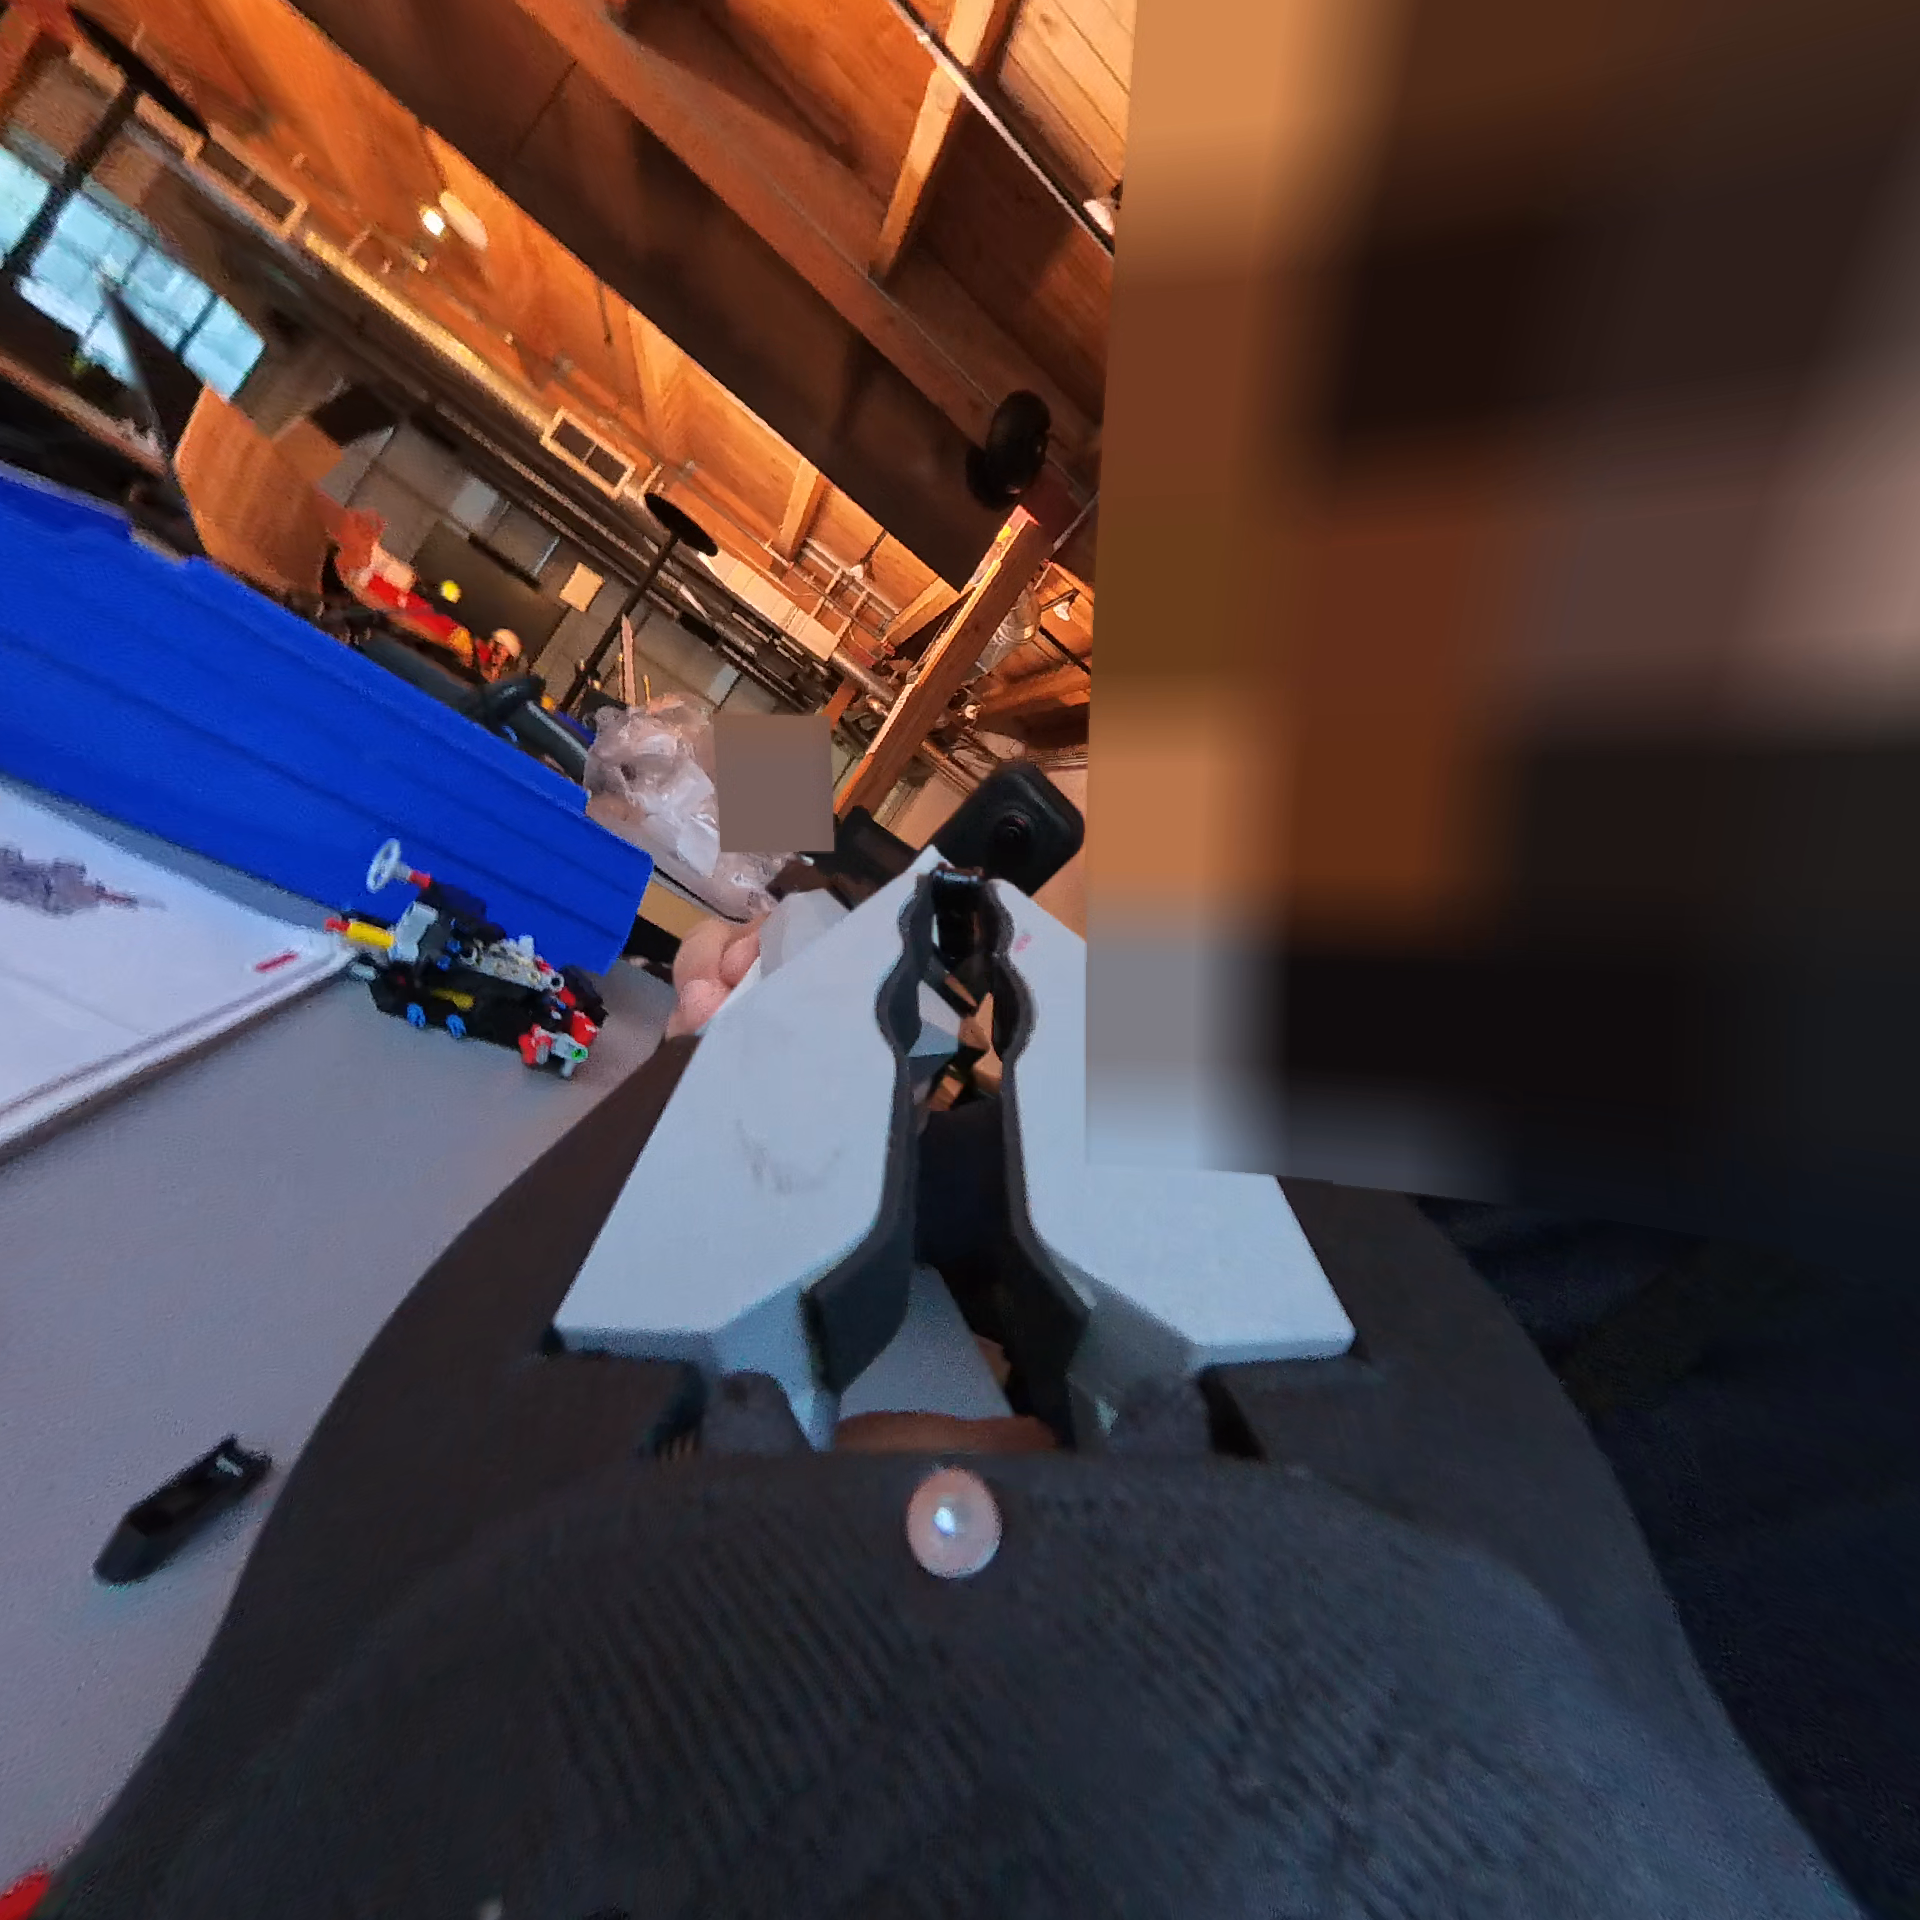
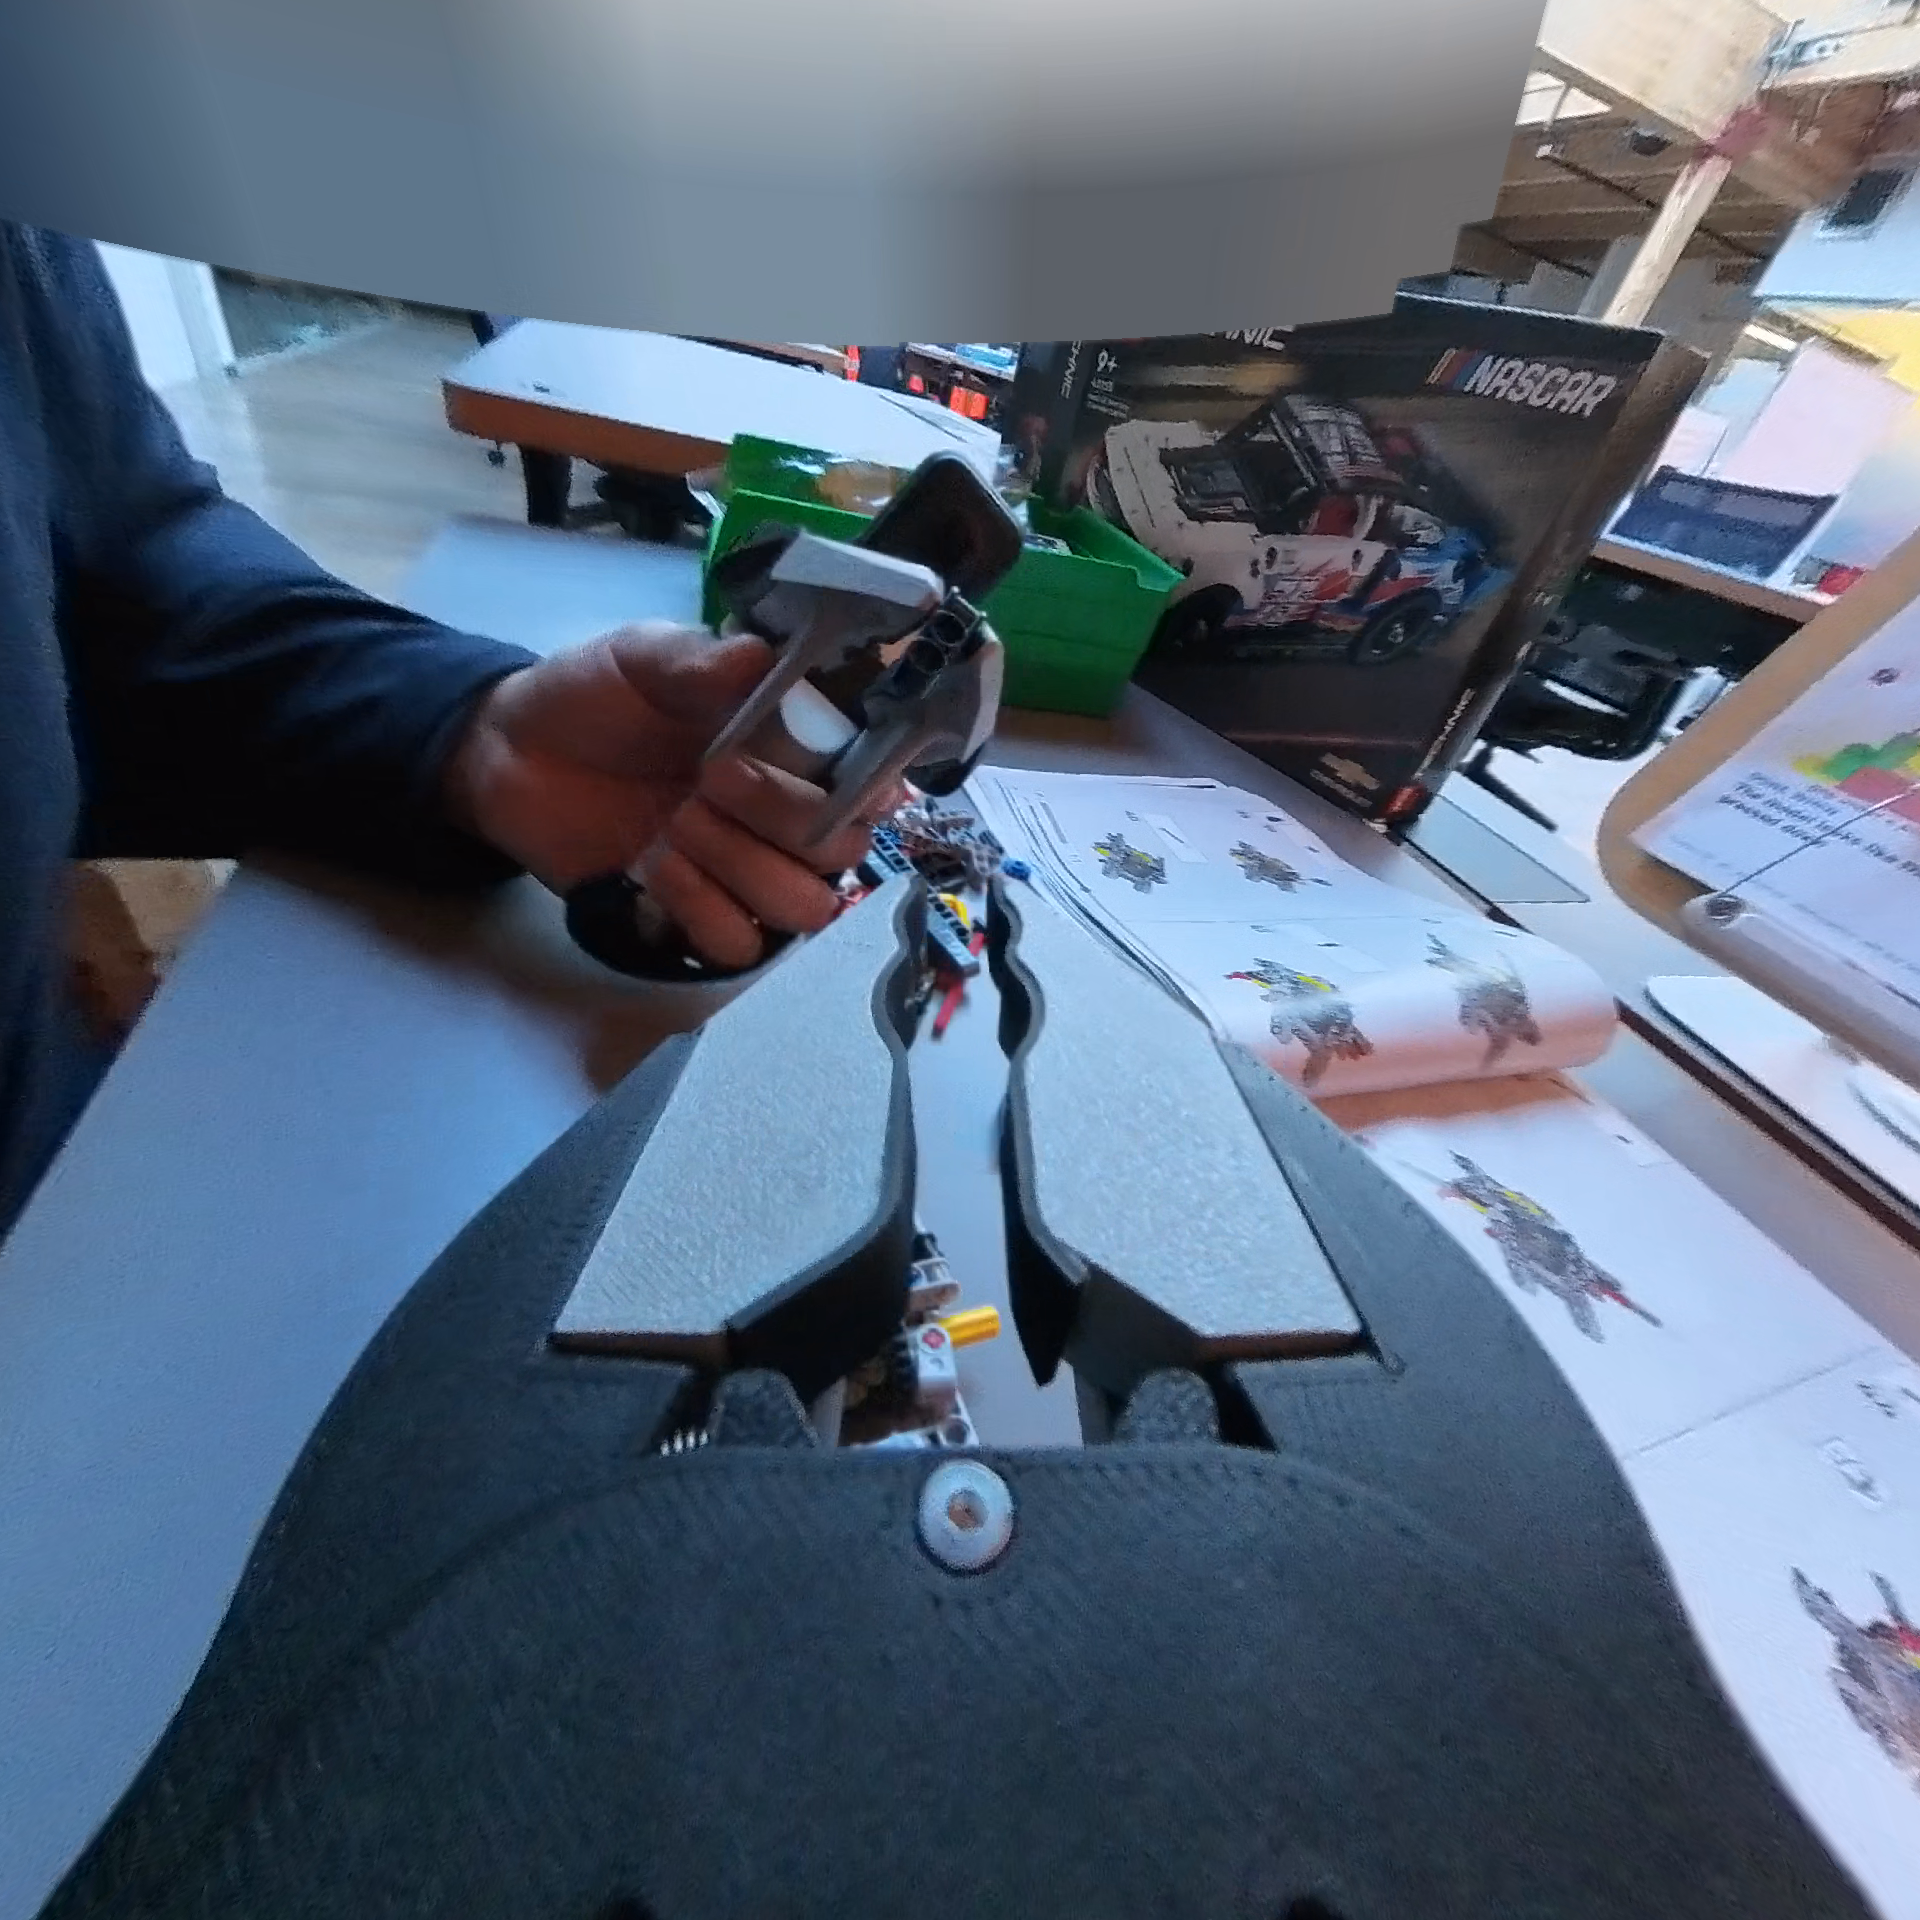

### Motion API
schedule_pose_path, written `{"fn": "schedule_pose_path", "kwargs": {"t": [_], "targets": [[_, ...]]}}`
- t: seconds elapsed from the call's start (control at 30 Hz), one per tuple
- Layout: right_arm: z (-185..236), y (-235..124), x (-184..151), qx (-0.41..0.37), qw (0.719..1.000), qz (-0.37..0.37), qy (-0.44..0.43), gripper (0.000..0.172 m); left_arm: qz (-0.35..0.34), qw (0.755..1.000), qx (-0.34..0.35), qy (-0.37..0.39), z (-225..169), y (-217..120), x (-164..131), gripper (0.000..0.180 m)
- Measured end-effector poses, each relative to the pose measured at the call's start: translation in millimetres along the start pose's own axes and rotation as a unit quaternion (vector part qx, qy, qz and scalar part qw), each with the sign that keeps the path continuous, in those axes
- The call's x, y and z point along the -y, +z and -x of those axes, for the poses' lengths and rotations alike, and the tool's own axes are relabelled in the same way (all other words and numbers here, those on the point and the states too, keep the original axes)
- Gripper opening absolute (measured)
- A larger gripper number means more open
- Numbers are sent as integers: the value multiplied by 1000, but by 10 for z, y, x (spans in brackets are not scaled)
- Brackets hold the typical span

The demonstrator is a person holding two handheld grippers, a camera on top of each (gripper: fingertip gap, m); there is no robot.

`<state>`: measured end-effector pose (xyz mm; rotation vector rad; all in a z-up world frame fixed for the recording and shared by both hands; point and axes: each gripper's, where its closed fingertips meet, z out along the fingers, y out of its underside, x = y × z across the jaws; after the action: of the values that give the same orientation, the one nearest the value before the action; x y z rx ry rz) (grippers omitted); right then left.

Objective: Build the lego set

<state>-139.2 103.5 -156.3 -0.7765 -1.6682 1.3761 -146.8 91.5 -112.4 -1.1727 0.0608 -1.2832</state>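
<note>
My left gripper (image 1: pixel 958 894) is shut on a small black beam with holes (image 1: pixel 954 920), held up in the air at the fingertips. The right wrist view shows the same gripper (image 2: pixel 935 639) in a person's hand (image 2: pixel 623 769), the black beam (image 2: pixel 940 632) pinched between its tips. My right gripper (image 2: pixel 954 920) is open and empty, its jaws apart above a pile of loose building pieces (image 2: pixel 935 842) on the table. Its camera (image 1: pixel 1013 831) shows just behind the left fingertips. A partly built black toy car (image 1: pixel 478 977) stands on the grey table (image 1: pixel 260 1195).
An open instruction booklet (image 2: pixel 1299 935) lies right of the pile. A green bin (image 2: pixel 1070 613) and a dark box with a car picture (image 2: pixel 1351 561) stand behind it. A blue bin (image 1: pixel 260 707) is behind the toy car. A loose black part (image 1: pixel 182 1507) lies near the table's front. My hands' fingertips stand some 5 cm from each other. My right gripper's tips are some 25 cm from the partly built black toy car (image 1: pixel 478 977).
</note>
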Motion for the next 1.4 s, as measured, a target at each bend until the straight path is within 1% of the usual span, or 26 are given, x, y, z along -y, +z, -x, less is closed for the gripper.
{"fn": "schedule_pose_path", "kwargs": {"t": [0.03, 0.13, 0.2, 0.33, 0.4, 0.47, 0.53, 0.77, 0.93, 1.13, 1.17, 1.2, 1.4], "targets": [[7, 9, 8, 3, 1000, -2, 8, 8, -1, 1000, -8, 17, -26, 12, -13, 5], [26, 4, 81, 4, 1000, -21, 16, 9, 4, 999, -30, 36, -97, 44, -56, 5], [65, -25, 177, 13, 999, -46, 21, 9, 19, 998, -26, 51, -93, 63, -109, 5], [146, -57, 278, 31, 996, -73, 32, 11, 20, 993, -31, 113, -137, 83, -136, 5], [161, -72, 316, 31, 996, -83, 34, 11, 37, 992, -33, 118, -138, 102, -198, 5], [185, -78, 331, 36, 995, -86, 38, 10, 36, 992, -34, 116, -135, 114, -210, 5], [218, -77, 329, 44, 995, -84, 36, 6, 42, 992, -30, 118, -112, 119, -232, 5], [207, -69, 305, 46, 995, -76, 49, 5, 40, 992, -24, 120, -85, 138, -240, 5], [142, -82, 247, 39, 996, -58, 64, 5, 58, 984, 19, 165, 9, 138, -249, 6], [94, -83, 190, 31, 996, -44, 75, 4, 73, 983, 41, 165, 85, 126, -279, 5], [95, -86, 184, 31, 996, -42, 75, 4, 76, 983, 41, 164, 86, 126, -287, 6], [89, -89, 170, 29, 996, -38, 74, 4, 78, 983, 41, 162, 88, 126, -291, 11], [36, -91, 91, 15, 997, -17, 73, 4, 71, 983, 54, 162, 110, 93, -244, 20]]}}
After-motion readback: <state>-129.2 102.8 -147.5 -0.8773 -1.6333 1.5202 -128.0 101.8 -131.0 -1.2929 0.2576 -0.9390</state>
